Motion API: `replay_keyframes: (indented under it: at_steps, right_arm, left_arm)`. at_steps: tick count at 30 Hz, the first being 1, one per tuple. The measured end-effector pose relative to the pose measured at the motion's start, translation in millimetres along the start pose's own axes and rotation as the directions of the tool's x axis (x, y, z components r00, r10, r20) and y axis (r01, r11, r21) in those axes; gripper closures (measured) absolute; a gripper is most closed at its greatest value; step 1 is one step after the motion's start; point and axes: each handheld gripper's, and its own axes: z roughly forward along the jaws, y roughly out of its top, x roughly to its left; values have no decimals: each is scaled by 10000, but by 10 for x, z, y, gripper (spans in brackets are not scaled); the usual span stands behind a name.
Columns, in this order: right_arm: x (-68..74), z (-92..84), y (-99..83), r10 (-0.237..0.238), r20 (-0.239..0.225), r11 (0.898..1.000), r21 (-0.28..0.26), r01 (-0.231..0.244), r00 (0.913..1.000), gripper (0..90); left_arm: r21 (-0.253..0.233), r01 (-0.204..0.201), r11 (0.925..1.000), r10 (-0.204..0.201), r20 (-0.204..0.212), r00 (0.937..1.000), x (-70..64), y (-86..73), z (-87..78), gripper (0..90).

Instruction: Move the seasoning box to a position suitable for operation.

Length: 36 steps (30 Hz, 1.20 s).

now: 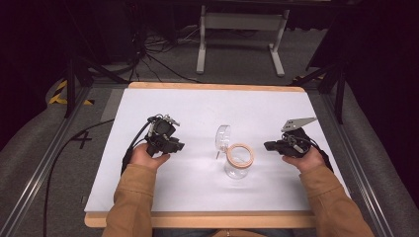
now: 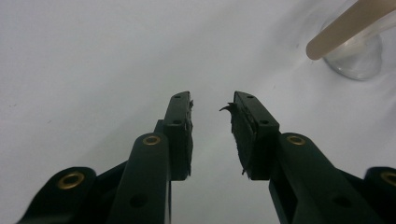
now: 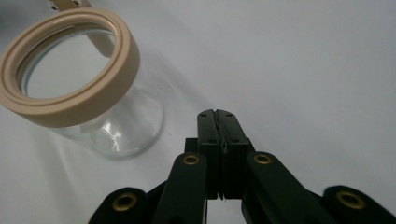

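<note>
A clear glass jar with a beige ring around its mouth stands upright in the middle of the white table. Its hinged glass lid is swung open behind it. In the right gripper view the jar stands up and to the left of my jaws, apart from them. My right gripper lies right of the jar, pointing at it, its jaws shut with nothing between them. My left gripper rests left of the jar, open and empty. The jar's base shows at the top right of the left gripper view.
The white sheet lies on a wooden board whose edge runs along the near side. Metal rails flank the table. A white stand and cables sit on the grey floor beyond.
</note>
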Motion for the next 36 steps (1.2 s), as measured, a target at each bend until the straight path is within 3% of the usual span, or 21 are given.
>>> replay_keyframes:
  at_steps: [8, 16, 25, 36]
  right_arm:
    - [48, -6, 22, -78, -396, 9998, -188, 71, 9992, 892]
    - [109, 45, 47, -365, -858, 9984, -470, 325, 9956, 892]
    - [207, 268, 29, -596, -1312, 9976, -426, 545, 9896, 892]
    - [201, 423, -7, -614, -1252, 9981, -104, 605, 9902, 892]
  left_arm:
    - [-327, -217, 9992, 238, 668, 9975, -73, 35, -50, 639]
    - [-531, -330, 9980, 368, 718, 9967, -153, 65, -132, 612]
    - [-868, -719, 9936, 810, 1063, 9910, -320, 119, -258, 595]
    - [-900, -747, 9931, 856, 1242, 9886, -369, 119, -317, 585]
